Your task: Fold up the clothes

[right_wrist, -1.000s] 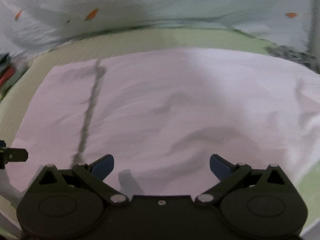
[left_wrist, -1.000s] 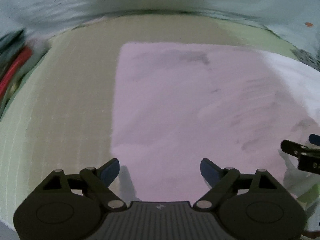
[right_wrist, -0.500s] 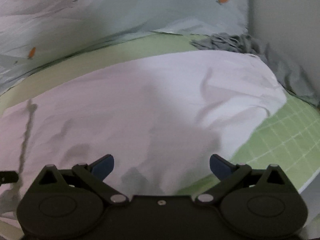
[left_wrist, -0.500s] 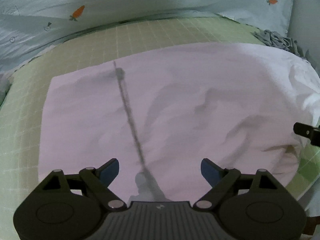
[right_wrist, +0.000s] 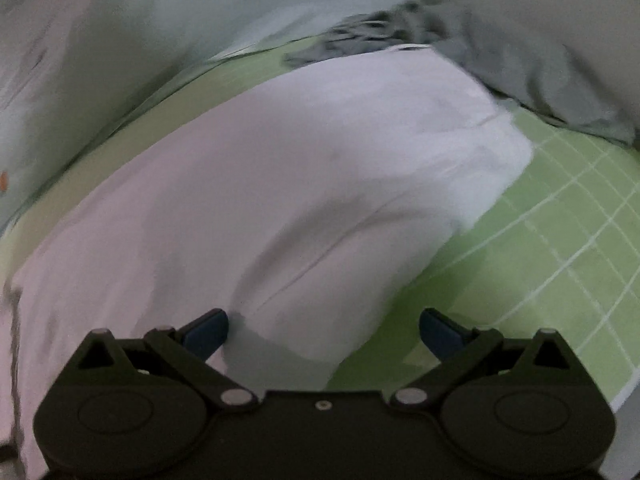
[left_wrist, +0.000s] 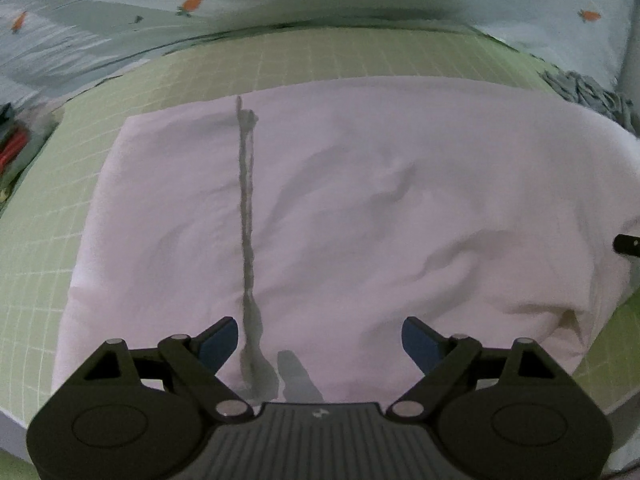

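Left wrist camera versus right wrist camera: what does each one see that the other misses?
Only the left wrist view shows the long dark streak running down the white garment, the carrot-print bedding, red items at the far left edge, and the open left gripper.

Only the right wrist view shows the garment's end lying on the bare green grid sheet, the grey cloth touching its far end, and the open right gripper.

Both show the garment, the sheet and the grey cloth.
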### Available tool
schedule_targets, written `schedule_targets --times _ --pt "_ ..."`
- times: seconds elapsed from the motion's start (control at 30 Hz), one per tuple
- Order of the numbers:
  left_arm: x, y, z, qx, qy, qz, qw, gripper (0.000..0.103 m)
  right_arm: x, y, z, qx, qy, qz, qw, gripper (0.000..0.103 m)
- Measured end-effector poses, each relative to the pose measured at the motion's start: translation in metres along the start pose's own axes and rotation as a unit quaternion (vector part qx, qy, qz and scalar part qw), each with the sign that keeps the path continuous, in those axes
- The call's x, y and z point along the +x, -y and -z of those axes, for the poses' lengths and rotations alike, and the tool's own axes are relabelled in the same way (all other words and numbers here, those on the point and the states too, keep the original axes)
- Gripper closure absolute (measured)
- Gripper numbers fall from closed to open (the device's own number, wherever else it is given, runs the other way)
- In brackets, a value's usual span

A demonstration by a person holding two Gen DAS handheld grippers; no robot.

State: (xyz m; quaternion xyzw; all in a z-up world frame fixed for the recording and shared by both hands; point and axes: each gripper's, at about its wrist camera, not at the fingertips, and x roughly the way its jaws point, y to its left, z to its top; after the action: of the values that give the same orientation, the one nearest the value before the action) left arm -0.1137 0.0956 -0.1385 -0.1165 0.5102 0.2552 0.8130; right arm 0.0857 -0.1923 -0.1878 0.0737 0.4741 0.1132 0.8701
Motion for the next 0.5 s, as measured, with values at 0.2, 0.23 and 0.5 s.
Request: schedule_targets --times 0.2,0.23,0.5 --pt "-0.007 -0.004 0.006 -0.035 0.001 -0.026 0.999 0.013 0.017 0.045 -0.03 0.068 0.029 -0.024 0.997 0.0" --pt "-0.007 -0.005 0.007 -0.04 -0.001 -0.031 0.9987 0.013 0.02 0.05 -0.035 0.078 0.034 -0.03 0.996 0.0" --pt "-0.014 -0.022 0.012 -0.076 -0.002 -0.052 0.9957 0.013 0.033 0.08 -0.059 0.234 0.07 -0.089 0.966 0.0"
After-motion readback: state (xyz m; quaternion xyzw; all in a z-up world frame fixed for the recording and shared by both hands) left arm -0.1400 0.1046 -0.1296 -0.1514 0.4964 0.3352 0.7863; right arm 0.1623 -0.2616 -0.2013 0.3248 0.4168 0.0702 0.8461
